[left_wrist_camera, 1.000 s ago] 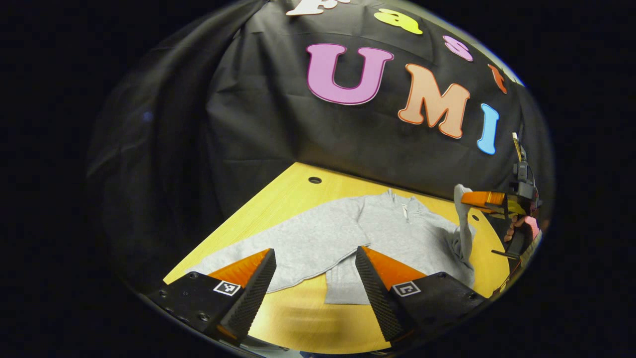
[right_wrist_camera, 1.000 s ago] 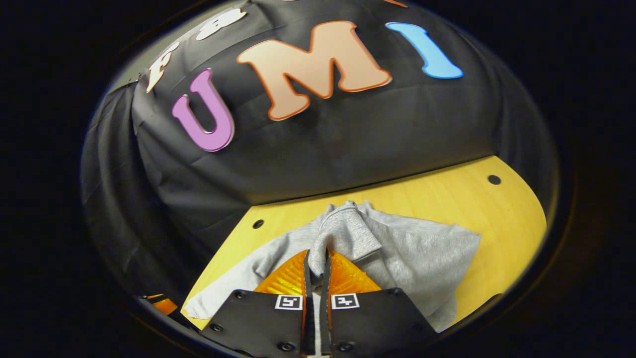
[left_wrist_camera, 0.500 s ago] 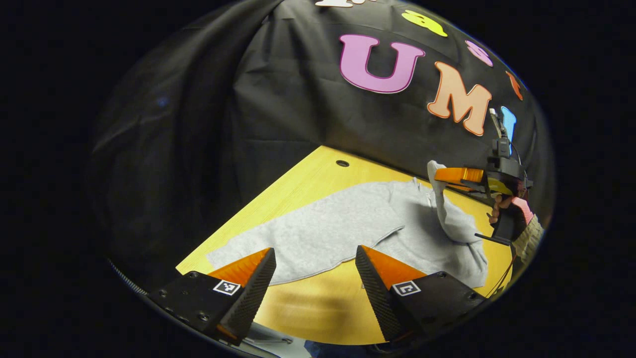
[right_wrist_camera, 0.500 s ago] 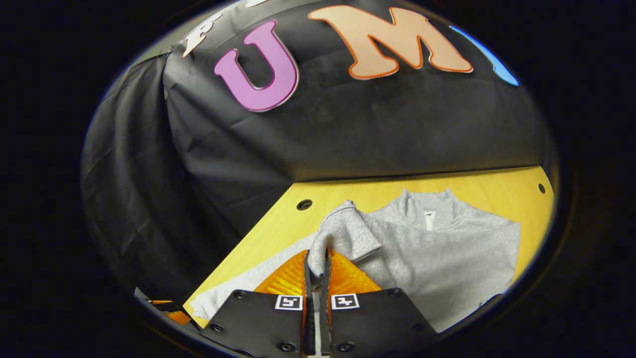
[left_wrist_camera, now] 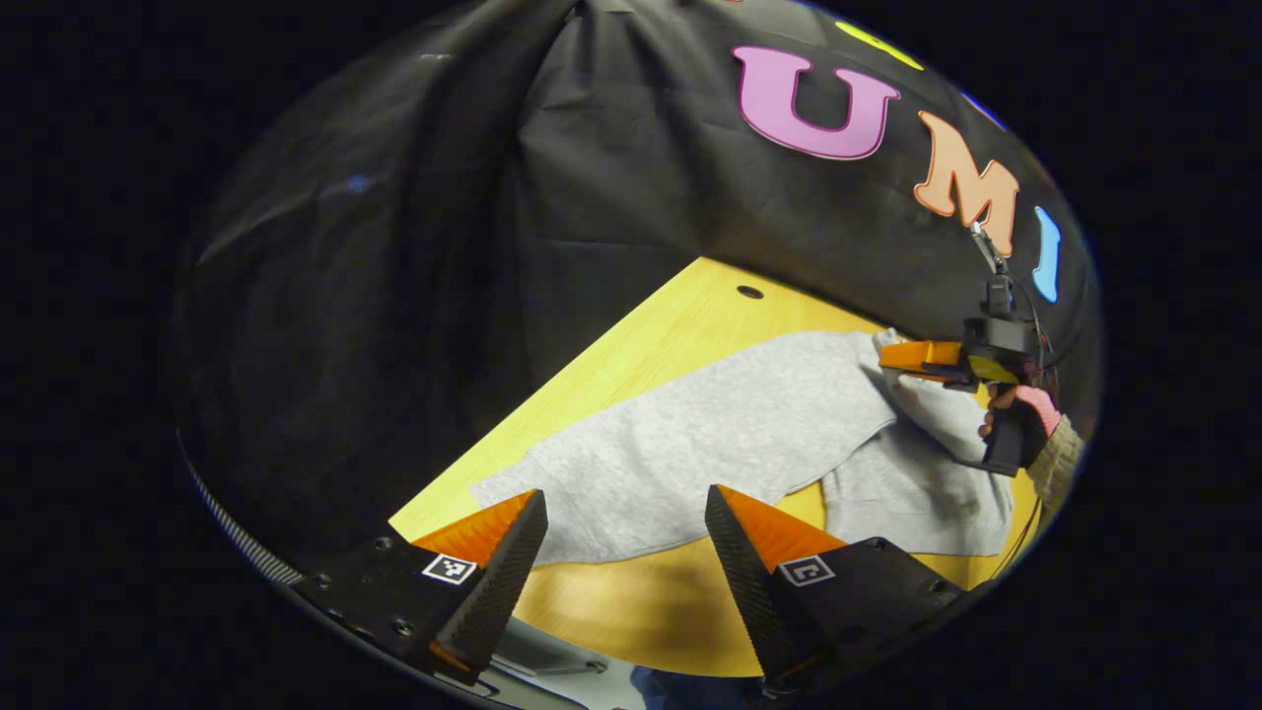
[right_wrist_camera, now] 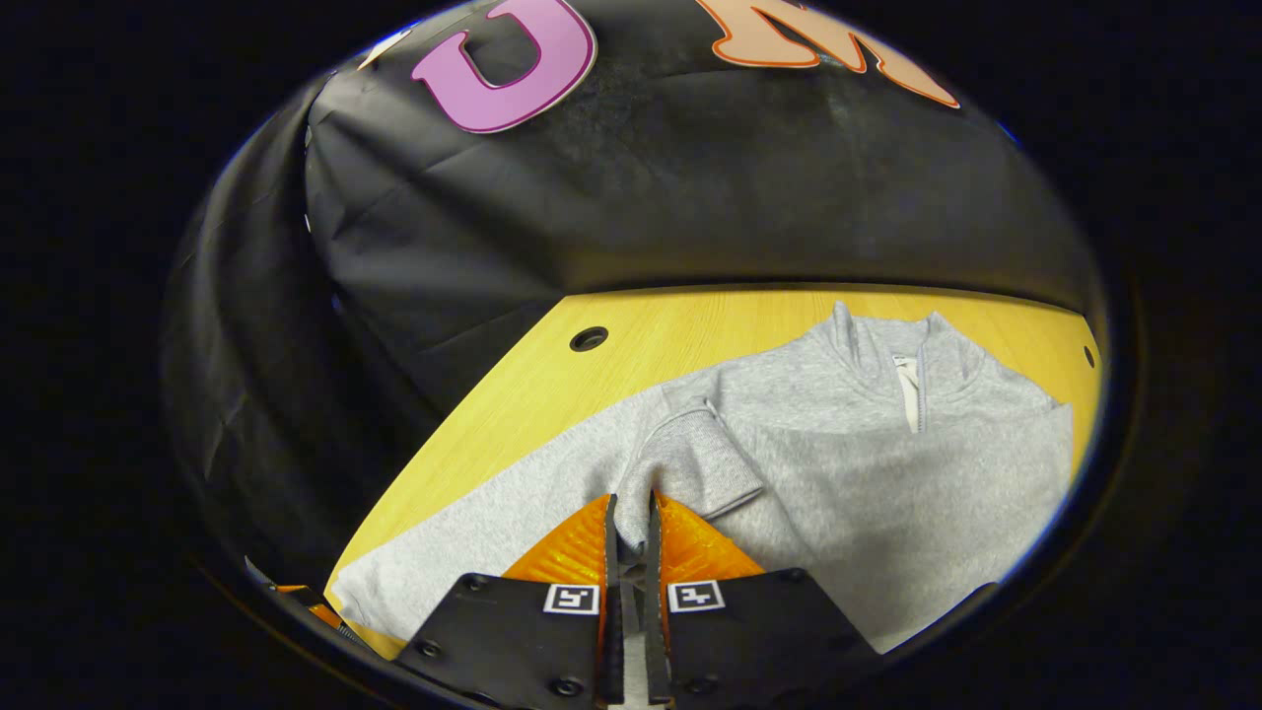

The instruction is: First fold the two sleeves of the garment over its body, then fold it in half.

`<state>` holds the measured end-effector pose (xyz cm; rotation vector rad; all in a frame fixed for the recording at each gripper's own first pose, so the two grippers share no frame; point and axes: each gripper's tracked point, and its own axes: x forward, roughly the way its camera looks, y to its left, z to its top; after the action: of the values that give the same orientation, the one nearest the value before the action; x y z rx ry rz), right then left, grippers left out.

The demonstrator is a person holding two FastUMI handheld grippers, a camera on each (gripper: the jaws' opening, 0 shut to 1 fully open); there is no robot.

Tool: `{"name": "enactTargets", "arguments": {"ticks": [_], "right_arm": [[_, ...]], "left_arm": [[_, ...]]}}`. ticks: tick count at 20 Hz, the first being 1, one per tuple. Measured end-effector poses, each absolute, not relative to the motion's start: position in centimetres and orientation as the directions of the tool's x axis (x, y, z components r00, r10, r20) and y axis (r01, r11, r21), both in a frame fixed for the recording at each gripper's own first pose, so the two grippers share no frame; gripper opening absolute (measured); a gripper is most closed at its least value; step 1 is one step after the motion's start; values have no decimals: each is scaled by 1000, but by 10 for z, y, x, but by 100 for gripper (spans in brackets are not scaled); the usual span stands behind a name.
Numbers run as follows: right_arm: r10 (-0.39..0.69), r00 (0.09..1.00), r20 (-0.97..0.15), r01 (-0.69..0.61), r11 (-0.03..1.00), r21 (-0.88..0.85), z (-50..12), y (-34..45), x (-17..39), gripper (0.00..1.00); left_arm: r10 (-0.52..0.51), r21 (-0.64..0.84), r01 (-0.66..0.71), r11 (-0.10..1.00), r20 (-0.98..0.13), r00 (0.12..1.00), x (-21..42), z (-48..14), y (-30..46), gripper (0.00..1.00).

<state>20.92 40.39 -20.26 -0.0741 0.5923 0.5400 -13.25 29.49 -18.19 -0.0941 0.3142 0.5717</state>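
Note:
A grey zip-neck sweatshirt [left_wrist_camera: 710, 434] lies flat on the yellow wooden table [left_wrist_camera: 670, 325]. Its left sleeve [left_wrist_camera: 592, 483] stretches out toward my left gripper [left_wrist_camera: 624, 495], which hovers open above the table's near edge with nothing between its fingers. In the right gripper view, my right gripper [right_wrist_camera: 631, 498] is shut on the right sleeve's ribbed cuff [right_wrist_camera: 700, 459], holding it low over the sweatshirt's chest [right_wrist_camera: 887, 463]. The folded-over sleeve drapes across the body. In the left gripper view, the right gripper [left_wrist_camera: 892, 357] is at the far right, held by a hand [left_wrist_camera: 996, 399].
The table has a round hole [right_wrist_camera: 589, 339] near its back left corner, and another [right_wrist_camera: 1087, 355] at the far right. The black cloth wall stands close behind the table. Bare wood shows left of the outstretched sleeve and at the table's front edge [left_wrist_camera: 631, 611].
My right gripper has carried the cuff from the sweatshirt's right side across over the body and lowered it. The left gripper has stayed open while its view swung left.

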Motion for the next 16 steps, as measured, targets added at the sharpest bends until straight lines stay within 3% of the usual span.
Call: {"name": "enactTargets", "arguments": {"ticks": [5,8,10,14,16], "right_arm": [[546,634,-547,-573,807,143,-186,421,203,37],[568,623,-538,-595,791,146,-175,429,193,79],[560,636,-531,-599,792,119,-167,423,189,94],[556,682,-474,-591,802,90,-132,399,185,98],[544,703,-459,-580,811,73,-118,381,180,94]], "left_arm": [[549,14,-585,811,-364,753,-134,-206,322,94],[540,11,-586,810,-401,740,-133,-223,329,95],[540,23,-586,810,-418,731,-133,-226,330,95],[559,74,-590,804,-434,707,-133,-235,332,94],[550,88,-571,816,-424,720,-129,-233,330,95]]}}
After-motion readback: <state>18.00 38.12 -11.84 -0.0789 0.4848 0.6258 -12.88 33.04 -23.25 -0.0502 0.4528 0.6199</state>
